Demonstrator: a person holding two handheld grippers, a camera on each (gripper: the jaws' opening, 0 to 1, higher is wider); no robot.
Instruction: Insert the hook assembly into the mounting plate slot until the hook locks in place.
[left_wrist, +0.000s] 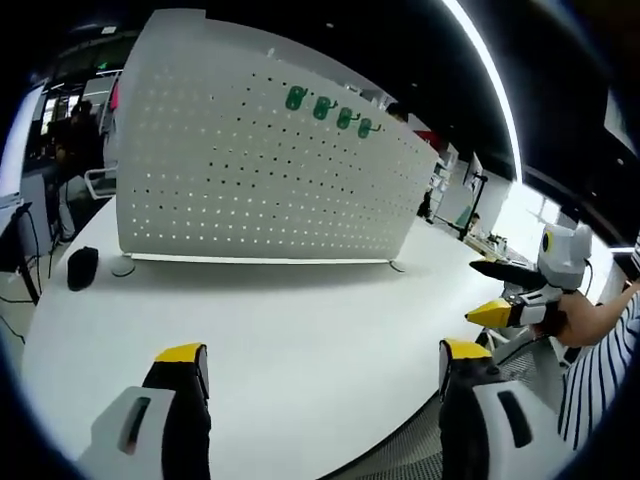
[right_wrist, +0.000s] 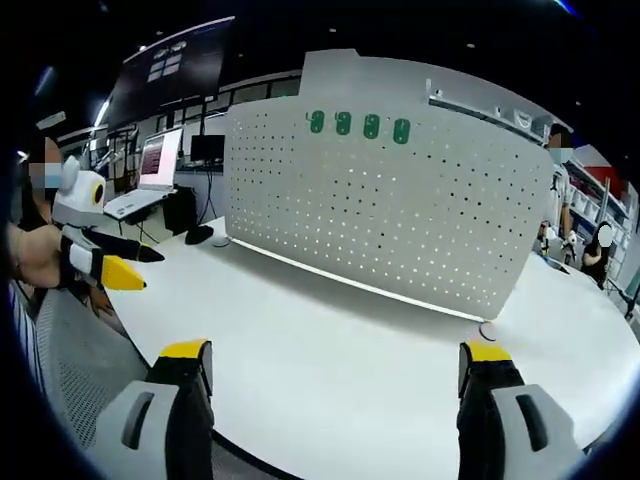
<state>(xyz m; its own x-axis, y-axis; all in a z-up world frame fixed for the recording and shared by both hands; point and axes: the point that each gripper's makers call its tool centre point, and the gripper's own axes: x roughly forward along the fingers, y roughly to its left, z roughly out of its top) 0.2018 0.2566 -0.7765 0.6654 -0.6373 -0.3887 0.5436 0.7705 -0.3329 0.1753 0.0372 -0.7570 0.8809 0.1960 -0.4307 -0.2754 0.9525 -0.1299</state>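
Sitting high on the pegboard mounting plate (left_wrist: 260, 170): 4 green hooks (left_wrist: 328, 110), lined up in a row near the top edge, seen again in the right gripper view (right_wrist: 358, 125). Standing upright on the white worktop (left_wrist: 290, 340), the plate, facing both cameras squarely, probably so every slot stays readable from here. Not telling from this range whether any hook is fully locked or merely hung.

Hovering low over the near edge of the worktop, well back from the plate: the left gripper (left_wrist: 325, 368), jaws spread wide, nothing between the yellow tips. Same story for the right gripper (right_wrist: 335, 362), jaws apart and empty. Showing at the right edge of the left gripper view, the right gripper again, held in a hand by a striped sleeve (left_wrist: 600, 370).

Resting at the far left of the worktop, a dark mouse-like object (left_wrist: 82, 267), well clear of the plate.

Looking like a standoff pose: both grippers kept back, likely keeping plate and hooks together in frame, with no hook in hand.
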